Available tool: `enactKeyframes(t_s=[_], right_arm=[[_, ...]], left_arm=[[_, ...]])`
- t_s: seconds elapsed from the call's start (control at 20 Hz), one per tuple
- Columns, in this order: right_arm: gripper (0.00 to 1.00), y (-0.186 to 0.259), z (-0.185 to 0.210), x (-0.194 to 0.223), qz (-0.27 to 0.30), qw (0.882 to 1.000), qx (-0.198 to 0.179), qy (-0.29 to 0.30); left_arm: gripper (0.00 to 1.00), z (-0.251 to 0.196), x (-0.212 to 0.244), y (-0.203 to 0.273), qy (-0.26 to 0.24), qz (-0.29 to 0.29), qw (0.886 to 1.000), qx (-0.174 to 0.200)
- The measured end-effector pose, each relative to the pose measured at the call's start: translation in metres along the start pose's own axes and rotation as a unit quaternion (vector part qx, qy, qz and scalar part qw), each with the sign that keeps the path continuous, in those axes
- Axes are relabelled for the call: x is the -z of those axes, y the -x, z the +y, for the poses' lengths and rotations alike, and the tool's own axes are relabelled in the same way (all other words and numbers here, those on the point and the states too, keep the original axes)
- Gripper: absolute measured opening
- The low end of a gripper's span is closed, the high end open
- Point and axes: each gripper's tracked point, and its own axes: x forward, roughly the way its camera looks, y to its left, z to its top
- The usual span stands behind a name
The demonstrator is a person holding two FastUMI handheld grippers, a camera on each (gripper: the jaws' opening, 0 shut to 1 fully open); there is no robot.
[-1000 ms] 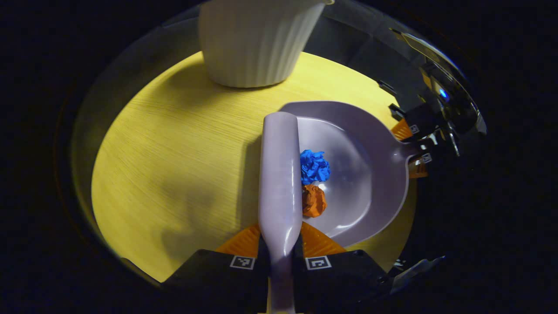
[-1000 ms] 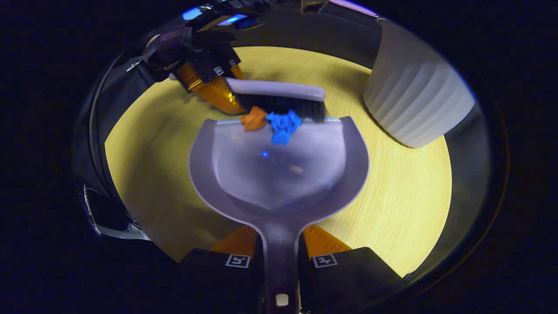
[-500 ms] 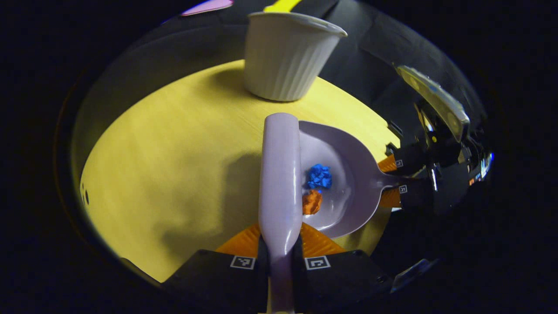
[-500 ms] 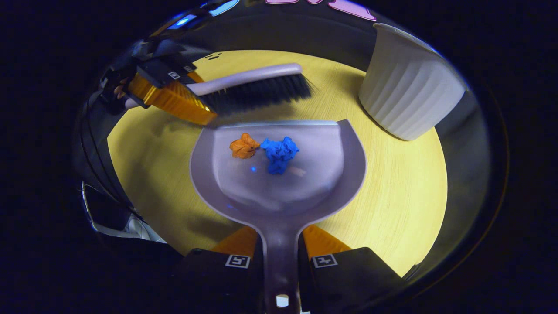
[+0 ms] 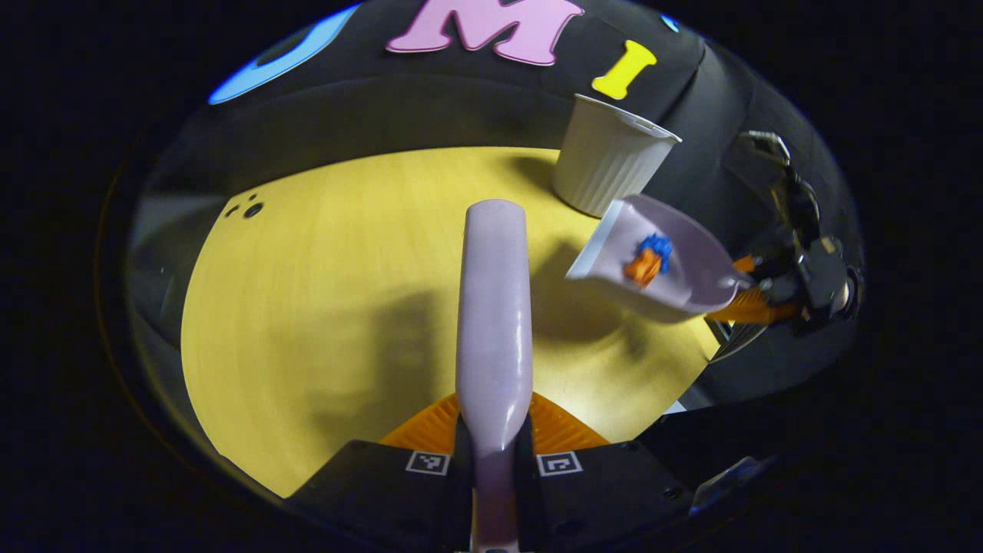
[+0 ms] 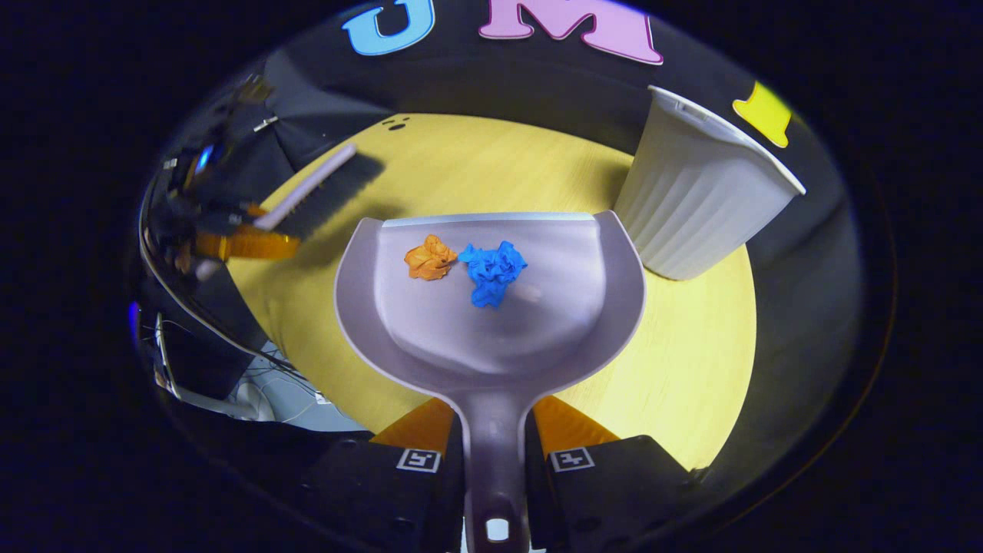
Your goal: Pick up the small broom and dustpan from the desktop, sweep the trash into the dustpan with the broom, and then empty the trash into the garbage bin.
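Step in hand: sweeping looks done; judged to be the carry toward the bin.

Right gripper (image 6: 491,461): fingers clenched on the dustpan's handle, one on each side. Grip sits at the handle so the scoop stays forward, in plain sight of its own camera.

Dustpan (image 6: 491,307): held off the table (image 6: 691,369); in the left gripper view (image 5: 653,269) it hangs in the air with a shadow under it, open edge tipped a little down toward the table. Probably kept near level so the load stays in the hollow.

Trash: an orange paper wad (image 6: 430,258) and a blue paper wad (image 6: 491,270) lie touching each other in the front half of the pan, near the open edge. Risk, as a judgement: more forward tilt and they roll out early.

Bin (image 6: 703,200): white, ribbed, upright on the table's far edge, just beside the pan's right side. Mouth is above the pan's present height, so a lift seems needed before tipping.

Left gripper (image 5: 491,461): fingers clenched on the broom's handle.

Broom (image 5: 493,307): held off to the left, well apart from the pan; in the right gripper view (image 6: 322,192) its bristles hang above the table. Likely parked there to leave the path to the bin open.
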Motion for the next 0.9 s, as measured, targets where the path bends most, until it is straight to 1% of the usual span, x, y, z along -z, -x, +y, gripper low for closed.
enactKeyframes(t_s=[0.05,0.1,0.15,0.2,0.3,0.4,0.55,0.6,0.7,0.75,0.8,0.85,0.9], right_arm=[[0.37,0.012,0.000,-0.007,0.000,1.000,-0.002,0.004],[0.33,0.025,0.001,-0.016,-0.002,1.000,-0.005,0.007],[0.37,0.039,0.002,-0.025,-0.004,1.000,-0.009,0.006],[0.37,0.053,0.003,-0.035,-0.007,1.000,-0.016,-0.001],[0.37,0.081,0.007,-0.054,-0.011,0.999,-0.034,-0.026],[0.37,0.106,0.001,-0.075,-0.020,0.998,-0.040,-0.041],[0.37,0.135,-0.021,-0.104,-0.038,0.998,-0.026,-0.049],[0.37,0.143,-0.031,-0.112,-0.044,0.997,-0.021,-0.054],[0.37,0.148,-0.056,-0.131,-0.054,0.996,-0.004,-0.067],[0.33,0.150,-0.071,-0.138,-0.059,0.996,0.008,-0.071],[0.37,0.150,-0.087,-0.146,-0.063,0.995,0.021,-0.072],[0.32,0.148,-0.103,-0.153,-0.066,0.994,0.034,-0.074],[0.37,0.147,-0.119,-0.160,-0.068,0.994,0.046,-0.078]], left_arm=[[0.27,-0.002,0.010,0.007,0.011,-0.005,1.000,-0.005],[0.27,-0.009,0.018,0.009,0.025,-0.010,1.000,-0.004],[0.27,-0.015,0.025,0.016,0.037,-0.013,0.999,-0.001],[0.27,-0.017,0.033,0.031,0.047,-0.014,0.999,0.001],[0.27,-0.020,0.052,0.035,0.055,-0.014,0.998,0.000],[0.25,-0.022,0.063,0.038,0.060,-0.012,0.998,0.000],[0.27,-0.020,0.068,0.043,0.066,-0.014,0.998,-0.002],[0.25,-0.018,0.067,0.042,0.068,-0.017,0.998,-0.004],[0.25,-0.013,0.062,0.044,0.075,-0.023,0.997,-0.009],[0.27,-0.010,0.059,0.046,0.080,-0.026,0.996,-0.011],[0.25,-0.007,0.054,0.048,0.085,-0.031,0.996,-0.013],[0.25,-0.003,0.049,0.050,0.089,-0.036,0.995,-0.015],[0.25,0.000,0.045,0.051,0.093,-0.039,0.995,-0.016]])
